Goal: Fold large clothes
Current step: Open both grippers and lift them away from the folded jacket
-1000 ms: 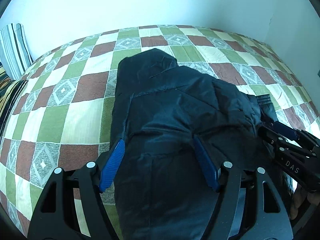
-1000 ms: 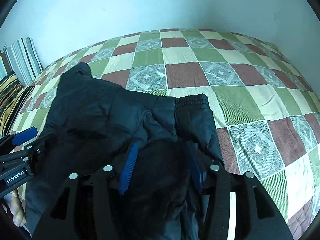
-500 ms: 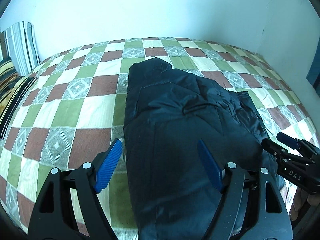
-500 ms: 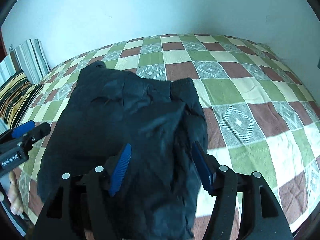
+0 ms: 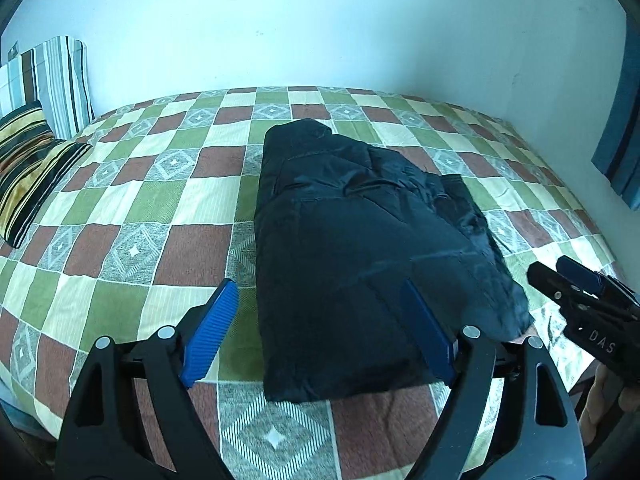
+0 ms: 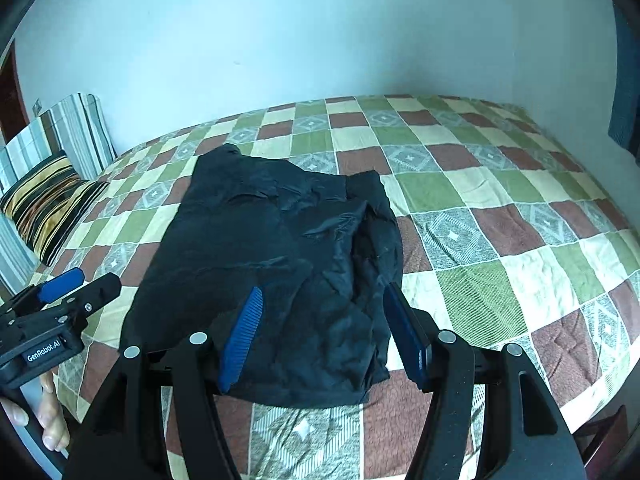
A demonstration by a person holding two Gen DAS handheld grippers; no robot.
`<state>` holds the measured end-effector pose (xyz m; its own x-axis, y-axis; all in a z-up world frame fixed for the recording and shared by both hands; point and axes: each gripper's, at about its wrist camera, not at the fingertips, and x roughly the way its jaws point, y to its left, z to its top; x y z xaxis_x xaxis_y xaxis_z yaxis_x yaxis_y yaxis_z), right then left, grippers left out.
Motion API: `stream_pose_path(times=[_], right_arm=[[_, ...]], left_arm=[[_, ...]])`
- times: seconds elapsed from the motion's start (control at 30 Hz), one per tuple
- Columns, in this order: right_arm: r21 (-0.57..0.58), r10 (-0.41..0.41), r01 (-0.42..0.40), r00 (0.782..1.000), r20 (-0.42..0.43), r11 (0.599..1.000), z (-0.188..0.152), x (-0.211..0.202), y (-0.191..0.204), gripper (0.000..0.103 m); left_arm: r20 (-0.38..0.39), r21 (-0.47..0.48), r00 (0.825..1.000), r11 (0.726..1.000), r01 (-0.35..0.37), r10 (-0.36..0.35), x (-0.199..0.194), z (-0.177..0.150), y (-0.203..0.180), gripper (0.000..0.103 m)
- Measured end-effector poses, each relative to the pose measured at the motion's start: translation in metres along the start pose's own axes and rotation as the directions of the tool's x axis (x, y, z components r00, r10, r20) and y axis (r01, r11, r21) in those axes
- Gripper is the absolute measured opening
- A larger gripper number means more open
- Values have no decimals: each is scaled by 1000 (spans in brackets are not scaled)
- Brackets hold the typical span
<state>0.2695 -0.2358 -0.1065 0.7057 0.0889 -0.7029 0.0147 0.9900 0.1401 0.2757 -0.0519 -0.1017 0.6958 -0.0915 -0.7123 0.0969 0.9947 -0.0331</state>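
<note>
Folded jacket (image 5: 360,248) lies on bed (image 5: 132,216), long axis from near edge toward wall. I see left gripper (image 5: 320,332) and right gripper (image 6: 324,336) both spread, gripping nothing.

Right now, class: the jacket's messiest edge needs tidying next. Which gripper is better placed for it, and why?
Probably the right gripper. The jacket is rumpled along its right edge, which lies between that gripper's open jaws. The left gripper, also open, faces the smooth left side.
</note>
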Motion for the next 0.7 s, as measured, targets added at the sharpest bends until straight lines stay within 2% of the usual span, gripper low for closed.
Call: stream_pose_path(times=[0.1, 0.2, 0.33, 0.7], right_arm=[[-21, -9, 9, 1000, 8, 1000, -3, -7, 8, 64], [-34, -12, 12, 1000, 26, 999, -6, -15, 14, 72], [-61, -28, 31, 998, 51, 998, -9, -24, 24, 76], [-57, -31, 36, 995, 90, 998, -12, -46, 29, 78]], left_arm=[[23, 9, 1000, 1000, -5, 5, -12, -2, -3, 87], [51, 12, 999, 1000, -18, 17, -23, -3, -4, 89], [81, 6, 996, 1000, -27, 26, -35, -3, -3, 91], [134, -6, 990, 999, -47, 47, -61, -10, -1, 93]])
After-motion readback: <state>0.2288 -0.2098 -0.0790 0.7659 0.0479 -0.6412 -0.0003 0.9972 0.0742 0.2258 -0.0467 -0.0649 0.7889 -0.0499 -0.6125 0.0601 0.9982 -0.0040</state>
